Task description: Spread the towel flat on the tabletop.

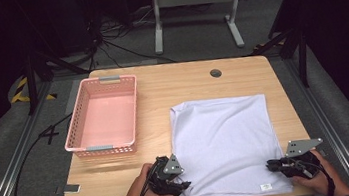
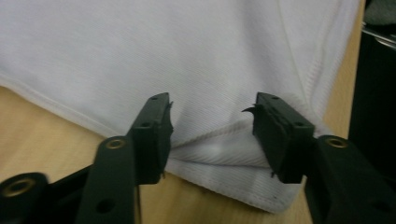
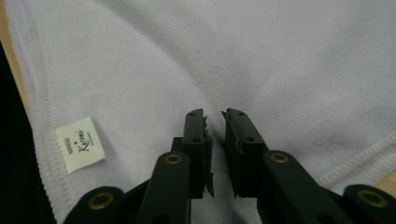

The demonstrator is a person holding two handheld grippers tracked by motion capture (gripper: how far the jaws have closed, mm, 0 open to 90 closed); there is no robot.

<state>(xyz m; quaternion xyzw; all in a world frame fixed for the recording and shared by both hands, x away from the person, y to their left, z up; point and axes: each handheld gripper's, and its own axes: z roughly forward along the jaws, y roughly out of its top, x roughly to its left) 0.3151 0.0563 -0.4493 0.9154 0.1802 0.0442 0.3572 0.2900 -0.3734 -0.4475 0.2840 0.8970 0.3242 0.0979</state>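
A white cloth (image 1: 222, 137) lies folded flat on the right half of the wooden table (image 1: 181, 84). My left gripper (image 1: 185, 185) is at its near left corner. In the left gripper view the cloth (image 2: 187, 46) humps into a ridge between the jaws of the left gripper (image 2: 210, 126), which stand wide apart. My right gripper (image 1: 271, 165) lies on the cloth's near right corner. In the right gripper view the jaws of that gripper (image 3: 215, 121) are nearly together on the cloth (image 3: 257, 56), where a crease runs into them. A small label (image 3: 79, 143) sits by the hem.
An empty pink basket (image 1: 77, 135) stands on the table's left half. A round cable hole (image 1: 216, 73) is at the back of the table. Bare wood lies between the basket and the cloth. The table's front edge is just below both hands.
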